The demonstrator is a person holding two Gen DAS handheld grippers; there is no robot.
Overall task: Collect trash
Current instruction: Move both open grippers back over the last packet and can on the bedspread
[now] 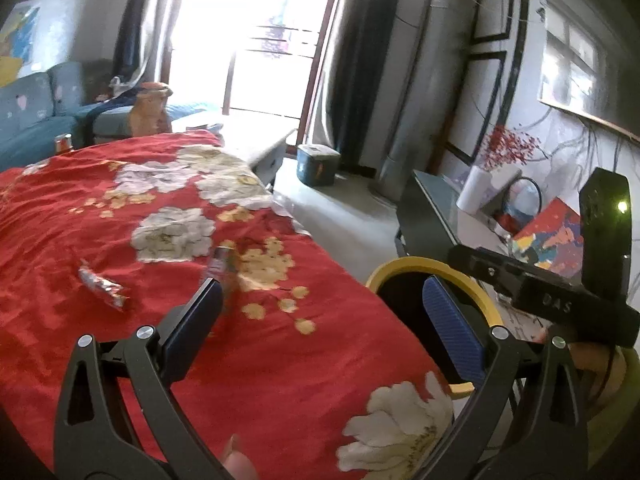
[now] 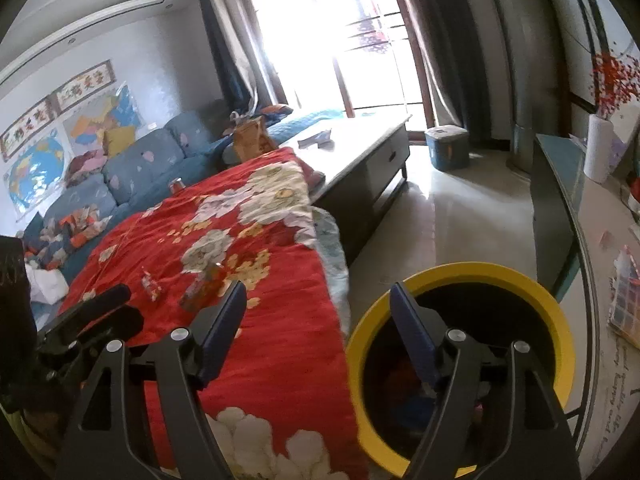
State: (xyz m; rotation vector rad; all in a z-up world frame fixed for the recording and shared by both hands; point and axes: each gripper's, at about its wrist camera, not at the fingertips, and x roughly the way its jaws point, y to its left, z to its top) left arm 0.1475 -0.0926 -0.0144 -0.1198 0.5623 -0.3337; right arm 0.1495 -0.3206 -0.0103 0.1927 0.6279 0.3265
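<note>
ahead, both the left gripper (image 1: 320, 312) and right gripper (image 2: 316, 316) gape, nothing between; a wrapper (image 1: 102, 288) lies beyond the left one, yellow-rimmed bin (image 2: 460, 360) under the right.

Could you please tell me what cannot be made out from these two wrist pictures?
- Bin contents: right wrist view, dark interior, partly behind the right hand-held gripper; only vague colours show.
- Upright wrapper: left wrist view, blurred; print unreadable.
- Flat wrapper: too small and soft to identify.
- Can past the far edge of the red cloth: too small to read.
- Left hand-held gripper: holder mostly out of frame.
</note>
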